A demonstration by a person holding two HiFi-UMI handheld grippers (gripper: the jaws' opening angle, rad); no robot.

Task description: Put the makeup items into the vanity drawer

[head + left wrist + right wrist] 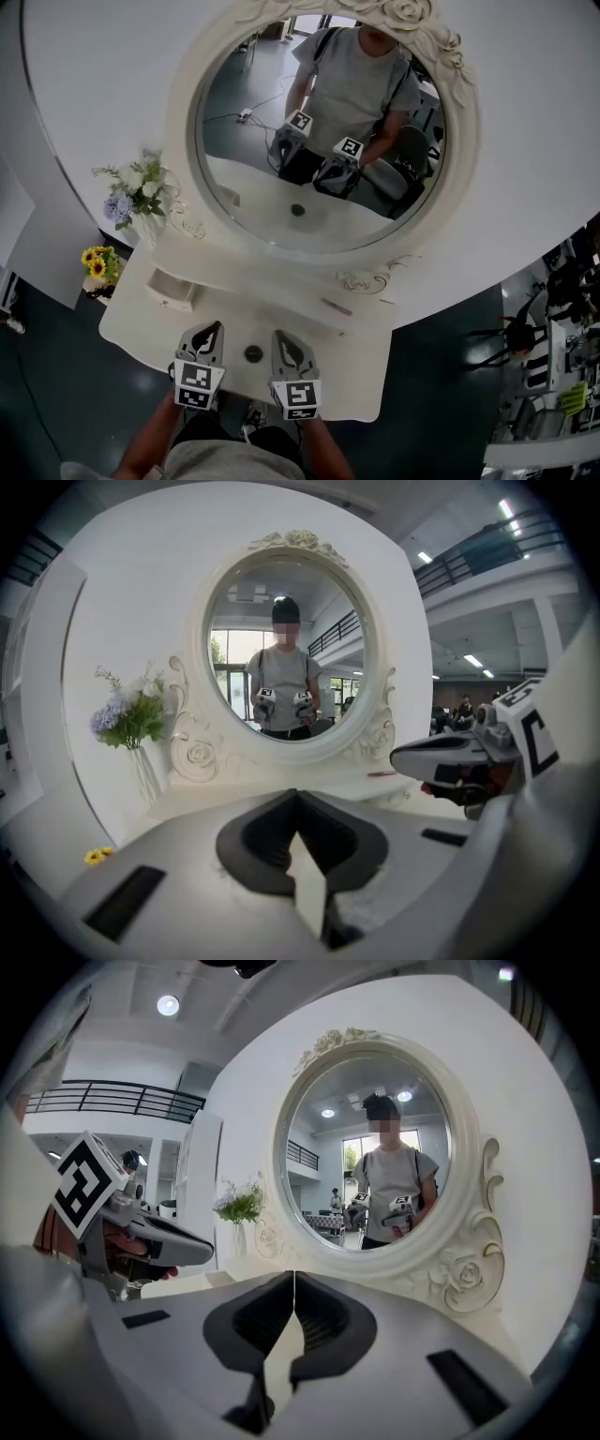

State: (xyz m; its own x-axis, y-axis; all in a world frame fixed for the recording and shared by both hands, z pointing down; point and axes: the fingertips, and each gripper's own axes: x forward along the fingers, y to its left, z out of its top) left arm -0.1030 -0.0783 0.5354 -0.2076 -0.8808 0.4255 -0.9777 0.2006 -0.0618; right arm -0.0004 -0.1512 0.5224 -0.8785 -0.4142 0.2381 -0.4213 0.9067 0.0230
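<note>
While the person is standing in front of the oval mirror (pixel 319 131), both hands are holding their grippers low, side by side below the mirror, with the jaws pointing toward it and the marker cubes facing up. The left gripper (pixel 214 325) is hovering over the vanity top (pixel 352 375) below the mirror's left half, its jaws pressed together with nothing between them. The right gripper (pixel 278 334) is hovering just beside it, below the mirror's middle, and its jaws are also meeting at the tips, empty. The bare left forearm (pixel 150 442) is reaching up from the bottom edge toward its gripper. A small dark round item (pixel 253 353) is lying on the top between the two grippers. A thin pink makeup item (pixel 336 307) is lying on the ledge just under the mirror's lower right rim. The drawer (pixel 169 298) is standing pulled out below the mirror's lower left side, near the vase of flowers (pixel 141 192)
</note>
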